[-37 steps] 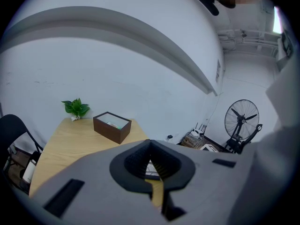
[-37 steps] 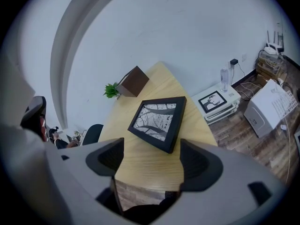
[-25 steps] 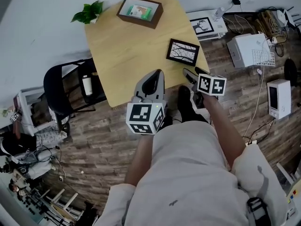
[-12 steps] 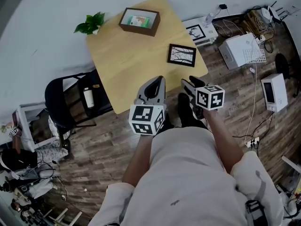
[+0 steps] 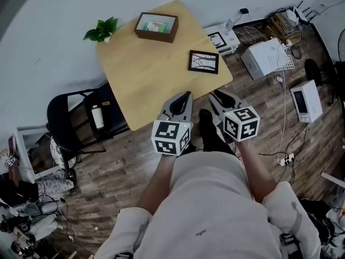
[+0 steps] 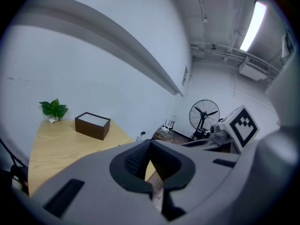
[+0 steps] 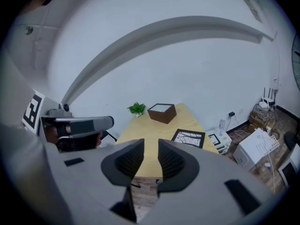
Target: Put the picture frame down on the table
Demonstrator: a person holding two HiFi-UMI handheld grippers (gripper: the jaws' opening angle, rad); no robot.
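A black picture frame [image 5: 204,61] with a branch print lies flat on the wooden table [image 5: 145,74], near its right edge; the right gripper view shows the frame [image 7: 189,138] too. Both grippers hang over the floor just off the table's near edge, apart from the frame. My left gripper [image 5: 181,100] is shut and empty, its pads meeting at the tips [image 6: 150,146]. My right gripper [image 5: 221,98] has its jaws a narrow gap apart [image 7: 151,146], with nothing between them.
A brown box frame [image 5: 156,26] and a small green plant [image 5: 101,28] stand at the table's far side. A black chair [image 5: 70,112] is at the left. On the floor to the right lie another framed print [image 5: 218,39], white appliances [image 5: 267,58] and cables.
Both grippers have drawn back from the table's near edge, and the view has shifted. The picture frame lies where it was.
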